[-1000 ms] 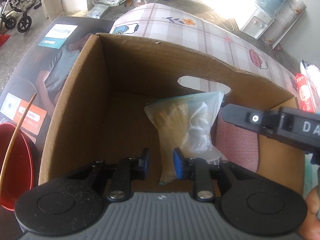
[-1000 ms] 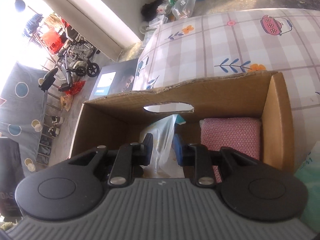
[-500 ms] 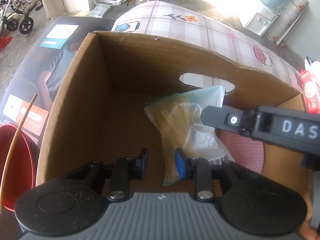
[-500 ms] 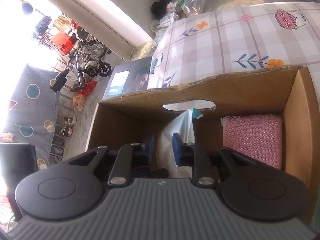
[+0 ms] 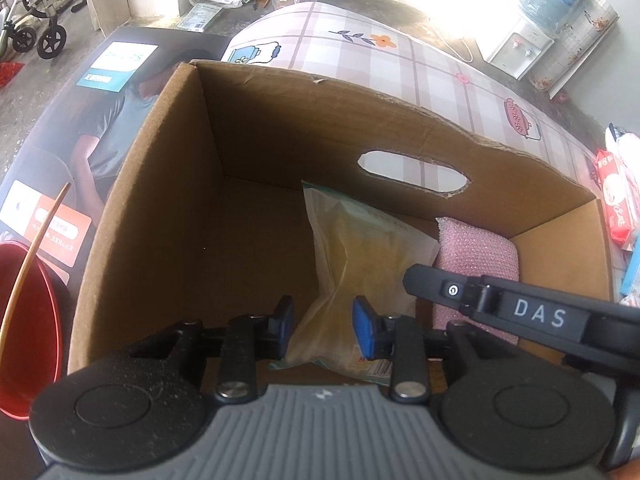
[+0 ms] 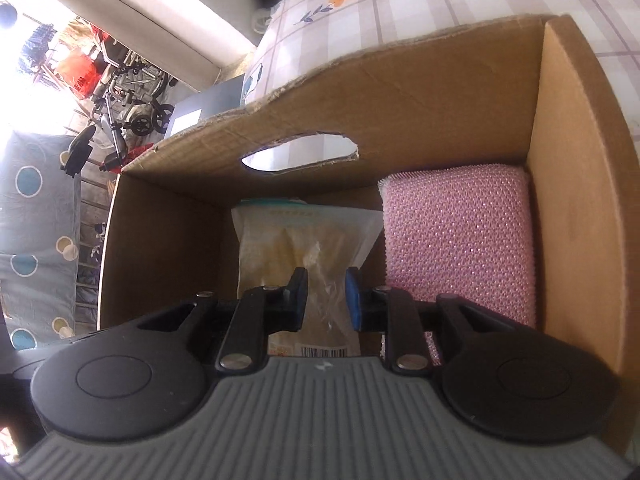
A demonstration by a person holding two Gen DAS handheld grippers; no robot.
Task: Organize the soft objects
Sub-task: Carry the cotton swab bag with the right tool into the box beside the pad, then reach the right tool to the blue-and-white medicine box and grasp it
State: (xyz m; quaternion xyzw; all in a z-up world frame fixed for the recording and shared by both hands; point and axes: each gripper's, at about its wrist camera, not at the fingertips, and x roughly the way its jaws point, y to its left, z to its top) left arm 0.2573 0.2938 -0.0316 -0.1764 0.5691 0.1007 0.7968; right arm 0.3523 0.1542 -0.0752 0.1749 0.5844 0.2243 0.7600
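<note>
Bag (image 6: 304, 240) in box (image 6: 576, 184), sponge (image 6: 460, 240) just right of it

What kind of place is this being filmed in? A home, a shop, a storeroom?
Most likely a lived-in home or its storage room: a water dispenser stands by the wall, a teapot-print tablecloth covers the table under the cardboard box, and a folded wheelchair is parked on the concrete floor.

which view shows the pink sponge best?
Right wrist: the pink sponge shows nearly whole against the box wall. Left wrist shows only part of it, cut off behind the right gripper.
</note>
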